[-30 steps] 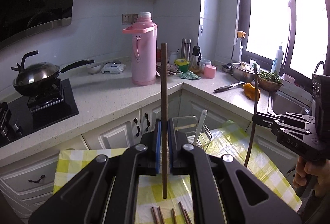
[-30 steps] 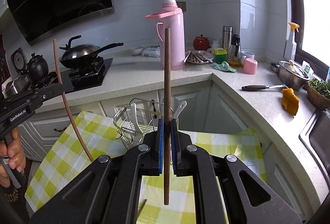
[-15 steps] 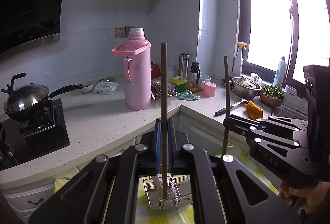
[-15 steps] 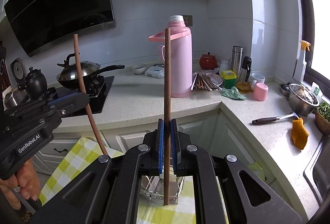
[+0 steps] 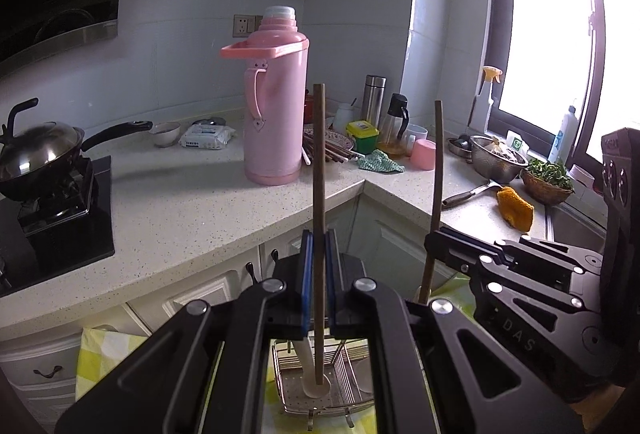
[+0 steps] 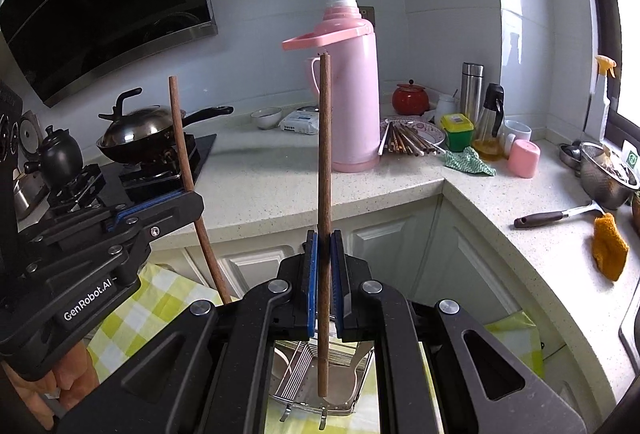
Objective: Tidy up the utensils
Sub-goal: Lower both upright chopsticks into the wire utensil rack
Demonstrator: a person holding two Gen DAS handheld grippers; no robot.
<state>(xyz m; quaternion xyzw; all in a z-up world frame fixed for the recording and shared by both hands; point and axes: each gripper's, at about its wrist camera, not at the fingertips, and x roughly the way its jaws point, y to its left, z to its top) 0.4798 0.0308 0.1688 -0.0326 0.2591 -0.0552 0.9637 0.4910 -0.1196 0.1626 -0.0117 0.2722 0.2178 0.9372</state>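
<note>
My left gripper [image 5: 319,254] is shut on a brown chopstick [image 5: 319,194] held upright. Its lower tip hangs just above a wire utensil basket [image 5: 292,390] that holds a white spoon [image 5: 310,374]. My right gripper [image 6: 324,254] is shut on a second brown chopstick [image 6: 324,174], also upright, over the same basket [image 6: 296,374]. The right gripper shows at the right of the left wrist view [image 5: 434,254], and the left gripper at the left of the right wrist view [image 6: 192,198]. Both grippers are side by side above the basket.
The basket stands on a yellow checked cloth [image 6: 160,298]. Behind is a white L-shaped counter [image 5: 192,210] with a pink thermos [image 5: 276,106], a plate of chopsticks [image 6: 408,140], a wok on the stove [image 5: 40,154], a steel bowl [image 5: 500,158] and a sink at right.
Both grippers have moved forward over the wire basket and come closer together. The basket now lies directly beneath both chopstick tips. Both chopsticks stay gripped.
</note>
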